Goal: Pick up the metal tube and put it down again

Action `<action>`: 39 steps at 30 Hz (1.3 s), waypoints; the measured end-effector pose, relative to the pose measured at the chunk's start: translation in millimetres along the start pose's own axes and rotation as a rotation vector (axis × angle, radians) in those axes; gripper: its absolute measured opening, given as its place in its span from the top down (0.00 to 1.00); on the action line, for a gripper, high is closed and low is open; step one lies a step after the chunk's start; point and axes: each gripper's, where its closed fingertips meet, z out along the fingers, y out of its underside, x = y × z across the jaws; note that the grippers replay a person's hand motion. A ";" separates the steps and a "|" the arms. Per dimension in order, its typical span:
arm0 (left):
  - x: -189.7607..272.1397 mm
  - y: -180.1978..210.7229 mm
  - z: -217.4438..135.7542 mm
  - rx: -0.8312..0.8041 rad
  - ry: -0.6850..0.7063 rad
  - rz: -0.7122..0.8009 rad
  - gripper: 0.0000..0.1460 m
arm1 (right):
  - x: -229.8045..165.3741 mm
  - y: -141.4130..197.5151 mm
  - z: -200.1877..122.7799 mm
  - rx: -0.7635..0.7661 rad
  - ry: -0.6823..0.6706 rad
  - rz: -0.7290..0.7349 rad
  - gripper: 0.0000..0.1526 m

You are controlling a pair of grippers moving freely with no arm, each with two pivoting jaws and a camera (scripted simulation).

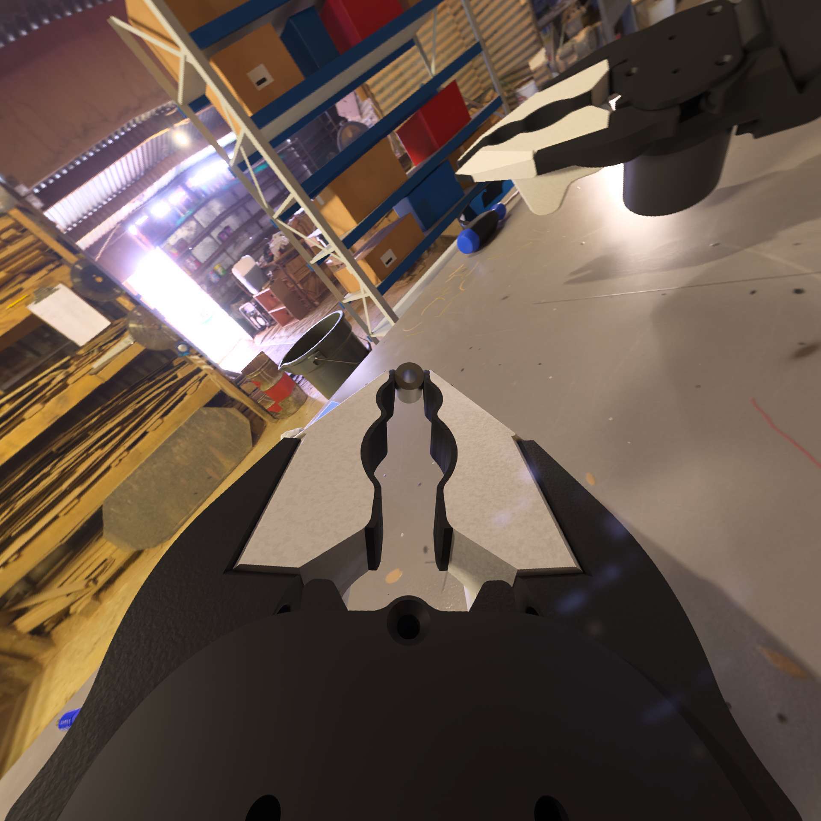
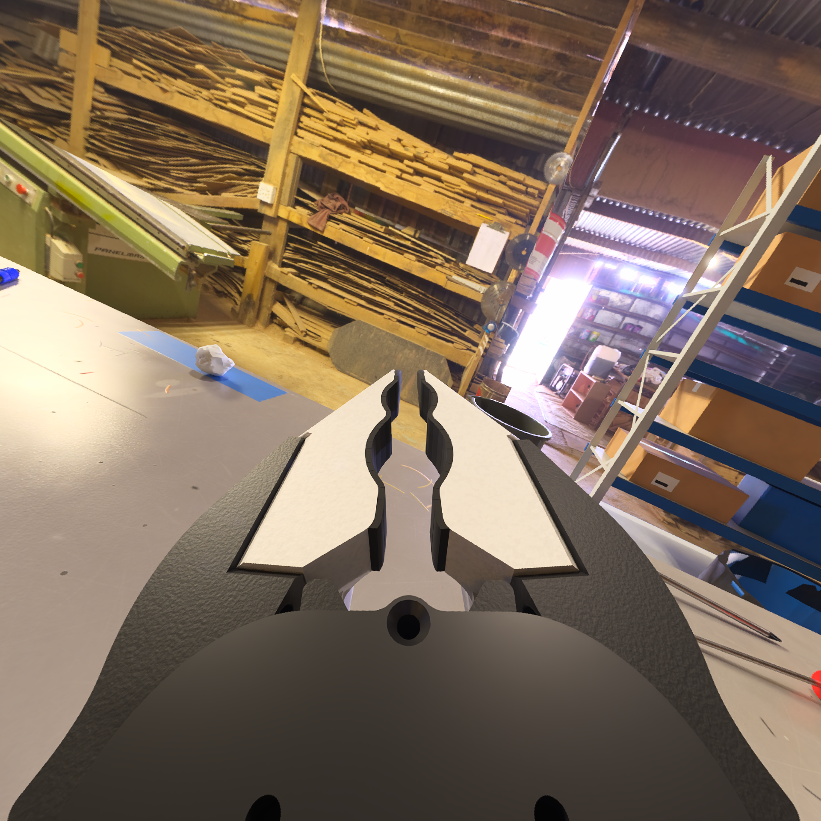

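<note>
The metal tube (image 1: 408, 385) is a short grey hollow cylinder, seen end-on between my left fingertips. My left gripper (image 1: 408, 375) is shut on it above the grey table (image 1: 622, 355), near the table's edge. I cannot tell whether the tube touches the table. My right gripper (image 2: 408, 377) is shut and empty, with only a thin slit between the tips, and it hovers over the table. It also shows in the left wrist view (image 1: 497, 160) at the upper right, well away from the tube. The tube is not in the right wrist view.
A blue-handled screwdriver (image 1: 482, 229) lies near the far table edge. A crumpled white paper ball (image 2: 214, 360) sits on a blue tape strip (image 2: 262, 386). Thin metal rods (image 2: 733, 622) lie at the right. A grey bucket (image 1: 324, 351) and a shelf rack (image 1: 333, 177) stand beyond the table.
</note>
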 end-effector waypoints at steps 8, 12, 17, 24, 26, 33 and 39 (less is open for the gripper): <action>34.6 7.7 -8.5 -0.118 0.281 0.037 0.92 | 12.9 1.7 -1.5 -0.007 0.065 0.036 0.92; 65.5 22.5 -20.0 -0.293 0.584 -0.205 0.92 | 12.2 2.2 -1.2 -0.012 0.062 0.032 0.91; 79.4 29.2 -28.1 -0.375 0.706 -0.297 0.92 | 9.1 1.9 -0.6 -0.014 0.051 0.014 0.92; 93.2 36.1 -32.3 -0.465 0.782 -0.291 0.68 | 8.6 1.8 -0.6 -0.015 0.048 0.015 0.92; 93.2 36.2 -32.4 -0.479 0.780 -0.289 0.52 | 8.7 1.2 -0.7 -0.013 0.049 0.014 0.91; 56.1 -9.6 -10.6 -0.318 0.723 -0.377 0.29 | 15.4 0.5 1.1 -0.006 0.063 -0.082 0.88; 34.3 -23.6 67.7 -0.339 0.685 -0.135 0.49 | 26.1 8.3 4.9 -0.021 0.073 -0.159 0.89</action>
